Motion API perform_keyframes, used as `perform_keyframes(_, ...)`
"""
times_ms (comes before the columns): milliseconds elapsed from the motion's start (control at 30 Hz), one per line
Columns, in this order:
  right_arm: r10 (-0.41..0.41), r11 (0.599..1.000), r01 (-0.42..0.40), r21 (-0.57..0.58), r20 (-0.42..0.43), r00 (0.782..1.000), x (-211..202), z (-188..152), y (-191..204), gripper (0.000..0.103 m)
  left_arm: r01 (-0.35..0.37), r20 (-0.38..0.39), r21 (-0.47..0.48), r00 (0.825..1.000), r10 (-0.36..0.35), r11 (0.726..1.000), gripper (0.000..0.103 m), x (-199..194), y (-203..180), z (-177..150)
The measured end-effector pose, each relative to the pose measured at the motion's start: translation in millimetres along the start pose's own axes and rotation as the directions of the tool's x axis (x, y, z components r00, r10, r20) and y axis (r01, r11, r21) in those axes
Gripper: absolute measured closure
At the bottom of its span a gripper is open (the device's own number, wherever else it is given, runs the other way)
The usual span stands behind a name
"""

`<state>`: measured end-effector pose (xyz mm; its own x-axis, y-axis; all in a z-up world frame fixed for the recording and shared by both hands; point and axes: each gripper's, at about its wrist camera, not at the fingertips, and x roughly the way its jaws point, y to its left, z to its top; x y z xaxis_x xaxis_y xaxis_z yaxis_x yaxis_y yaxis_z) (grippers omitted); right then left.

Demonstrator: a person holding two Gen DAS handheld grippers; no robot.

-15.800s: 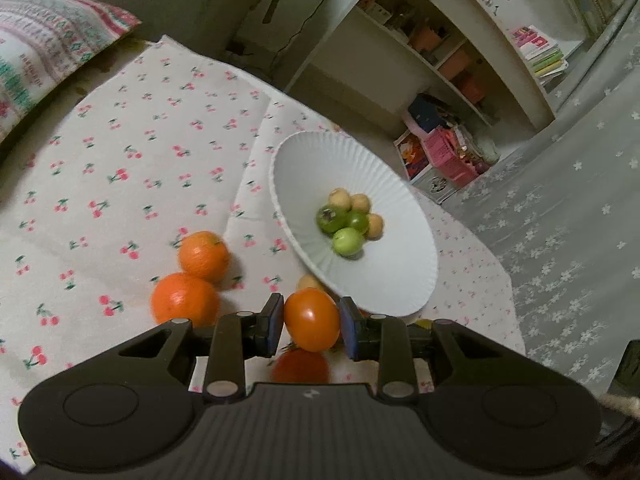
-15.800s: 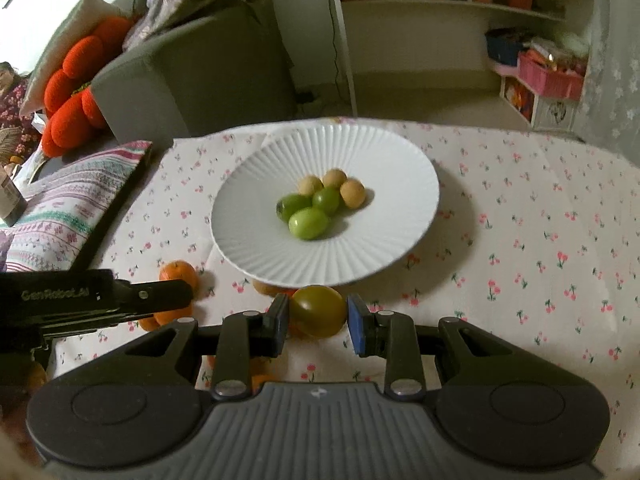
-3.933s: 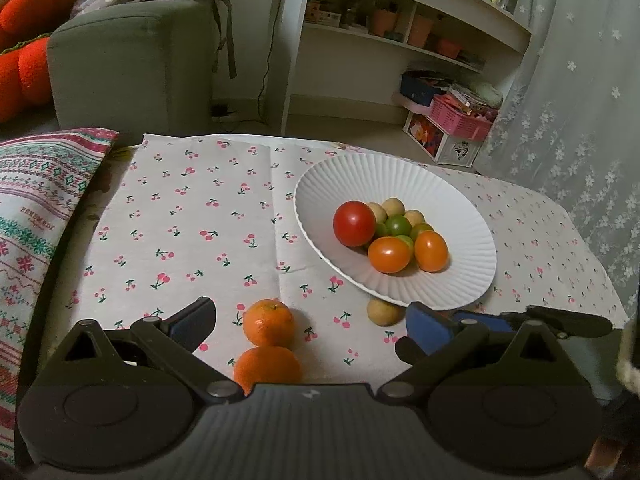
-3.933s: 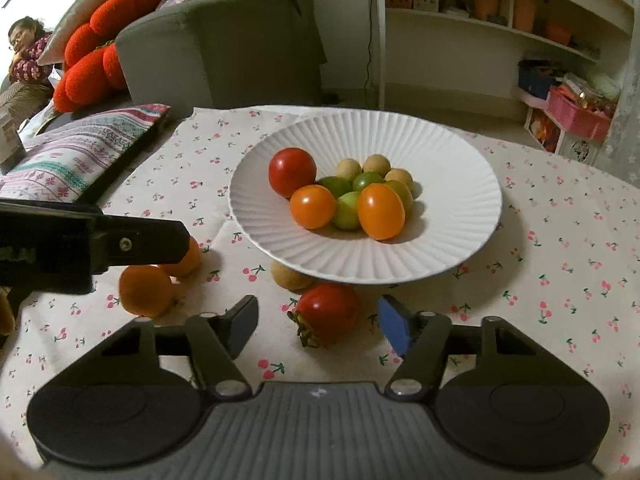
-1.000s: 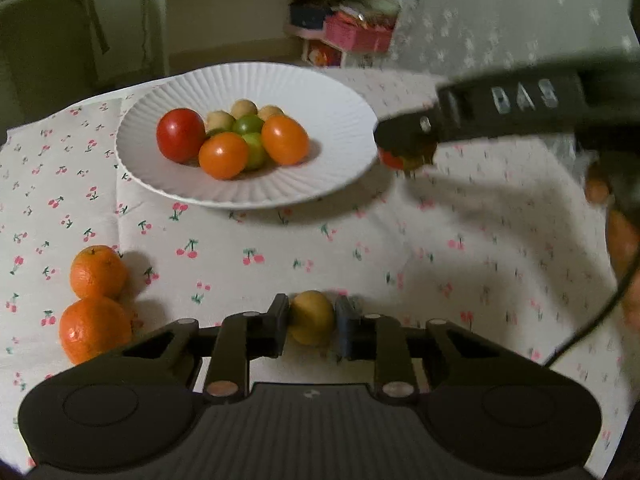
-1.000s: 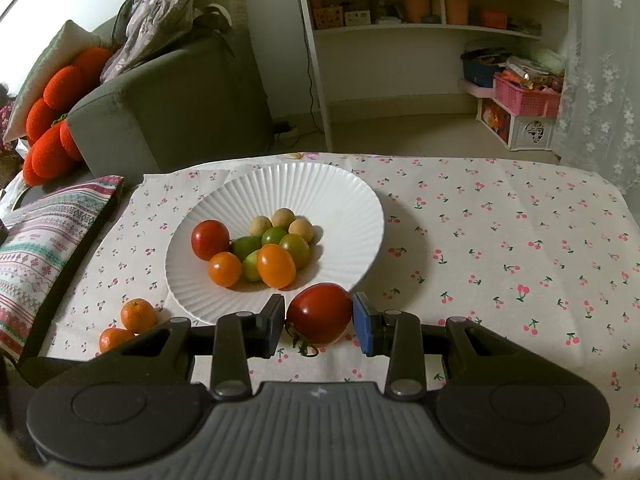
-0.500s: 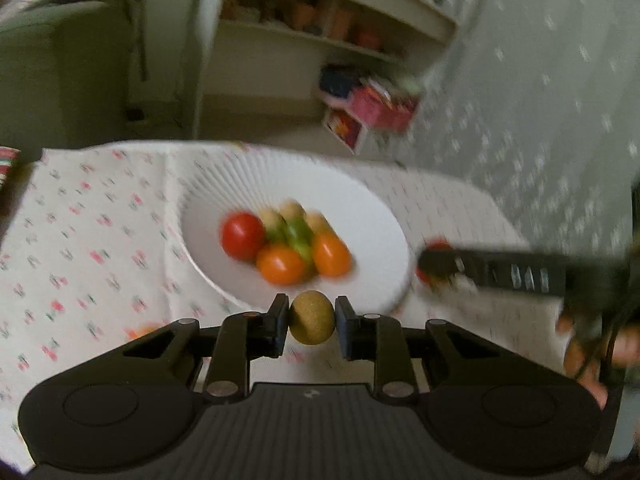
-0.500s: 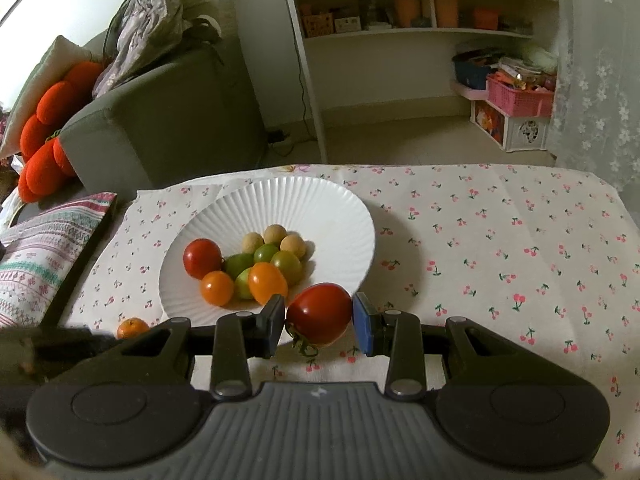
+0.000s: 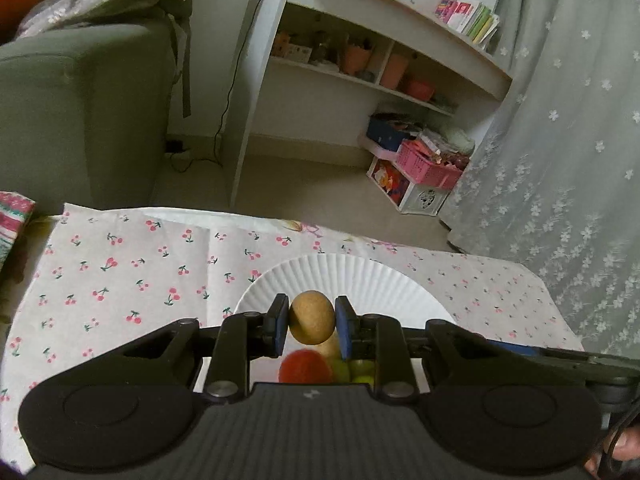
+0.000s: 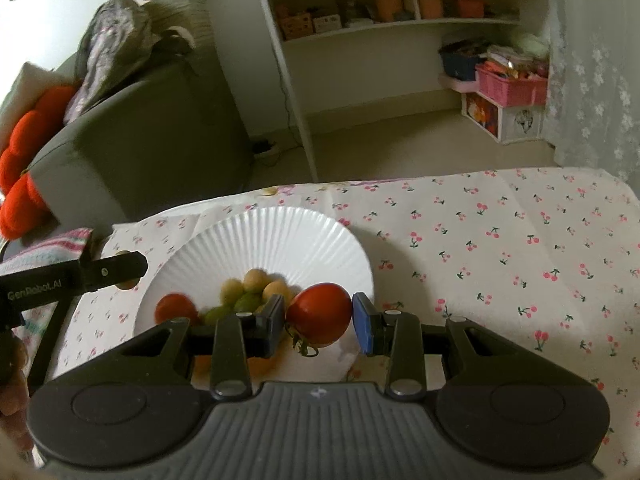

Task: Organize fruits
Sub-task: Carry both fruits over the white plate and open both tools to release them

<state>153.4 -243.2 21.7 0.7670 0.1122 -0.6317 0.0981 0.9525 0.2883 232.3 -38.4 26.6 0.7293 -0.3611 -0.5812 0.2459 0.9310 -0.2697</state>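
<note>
My left gripper (image 9: 311, 323) is shut on a small tan round fruit (image 9: 311, 322) and holds it above the white ridged plate (image 9: 340, 274). Below it a red tomato (image 9: 304, 366) and green fruits (image 9: 360, 370) lie in the plate. My right gripper (image 10: 320, 319) is shut on a red tomato (image 10: 319, 318) with a stem, over the plate's (image 10: 280, 236) near right rim. In that view the plate holds a red tomato (image 10: 176, 307), tan fruits (image 10: 256, 280) and green fruits (image 10: 248, 302). The left gripper's finger (image 10: 80, 272) reaches in from the left.
The table has a white cloth with cherry print (image 10: 500, 248). A grey sofa (image 10: 152, 128) and a white shelf unit (image 10: 400, 20) stand behind it. A striped cushion (image 9: 12, 216) lies at the left edge. A lace curtain (image 9: 560, 160) hangs on the right.
Both grippers have moved forward over the plate with their fruits still held. The left one has risen and tilted up, so the plate now sits low in its view.
</note>
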Motion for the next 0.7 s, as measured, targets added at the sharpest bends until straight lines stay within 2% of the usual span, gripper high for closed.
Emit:
perform_keyframes(333, -0.019, 1.0, 0.019, -0.02, -0.026, 0.999, 24.7, 3.3, 5.3, 0.07, 0.001, -0.065, 0.03, 0.998, 0.001, 1.0, 0.074, 30.0, -3.1, -4.4)
perform_keyframes(700, -0.015, 0.998, 0.014, -0.066, -0.012, 1.0, 36.8, 6.7, 14.3, 0.069, -0.007, -0.088, 0.041, 0.996, 0.01, 0.999, 0.074, 33.8, 0.7, -7.5)
